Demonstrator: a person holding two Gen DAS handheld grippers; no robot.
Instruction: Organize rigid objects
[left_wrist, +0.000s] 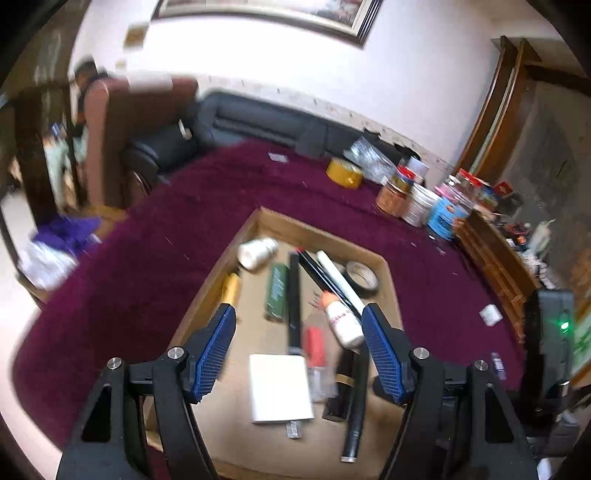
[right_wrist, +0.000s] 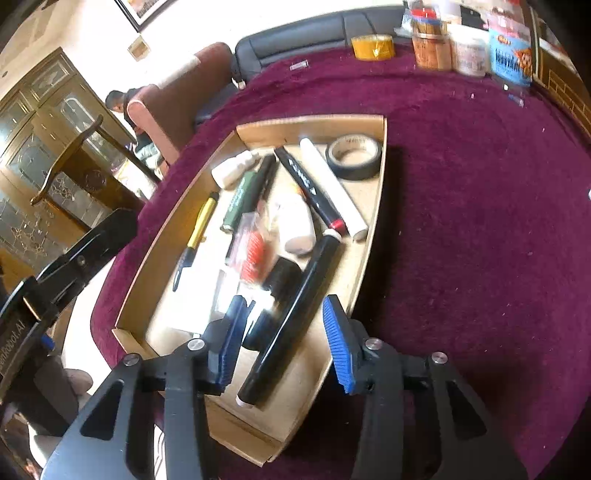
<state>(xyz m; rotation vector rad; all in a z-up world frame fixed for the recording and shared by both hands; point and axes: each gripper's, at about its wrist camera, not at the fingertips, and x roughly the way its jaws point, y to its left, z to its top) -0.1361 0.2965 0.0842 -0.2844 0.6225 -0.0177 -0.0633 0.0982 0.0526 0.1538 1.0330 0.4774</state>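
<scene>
Cardboard forms the shallow brown tray on the plum-coloured plush cloth, and it is crowded with pens, markers, small bottles and a black tape roll. Both blue-padded hand-held grippers, the left gripper and the right gripper, are held wide and empty above it, so a pick is judged to be at hand. The long glossy black marker, lying diagonally between the right jaws at the tray's near end, is untouched; lowering and closing across its barrel is called for next.

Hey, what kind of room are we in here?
Probably a home living room: a dark sofa along the wall, a framed picture above it, and a glass-fronted wooden cabinet to one side.
</scene>
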